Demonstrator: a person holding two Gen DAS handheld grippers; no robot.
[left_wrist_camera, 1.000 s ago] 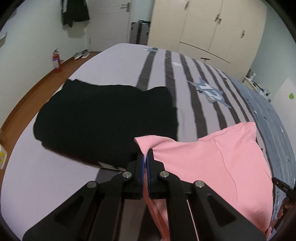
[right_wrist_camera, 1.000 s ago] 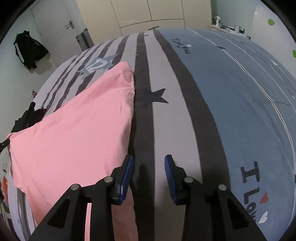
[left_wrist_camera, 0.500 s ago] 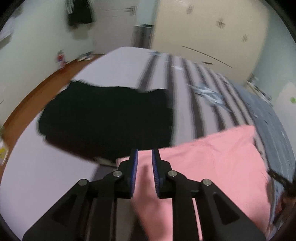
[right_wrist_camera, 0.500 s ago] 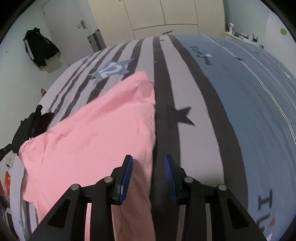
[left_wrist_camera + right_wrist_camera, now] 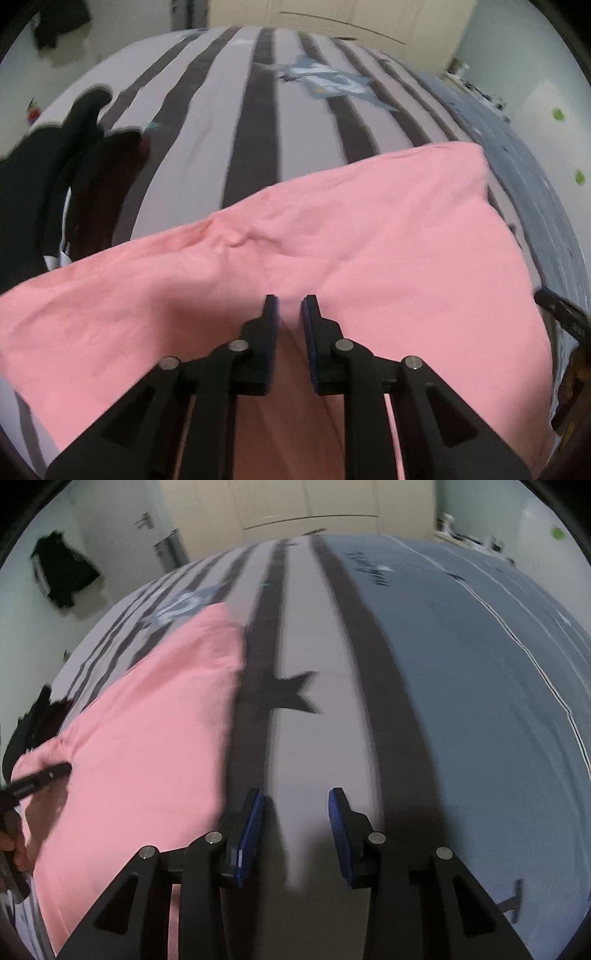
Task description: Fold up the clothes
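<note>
Pink garment (image 5: 332, 236), soft, limp and light, lies on the striped bed (image 5: 255, 122); take it at a corner or hem. Left gripper (image 5: 289, 308), slightly parted, hovers empty above it; right gripper (image 5: 296, 814), apart and empty, sits at its 3 o'clock.

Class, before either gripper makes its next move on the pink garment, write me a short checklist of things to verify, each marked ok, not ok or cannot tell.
1. Left gripper free of cloth: ok, narrow gap between its pads, nothing pinched.
2. Right gripper empty: ok, open over the striped bedsheet.
3. Pink cotton garment lying flat: not ok, creases near its far edge.
4. Black folded garment clear of the pink one: cannot tell, edges meet at the frame's left.
5. Right gripper lined up on the pink edge: not ok, it sits beside it.
</note>
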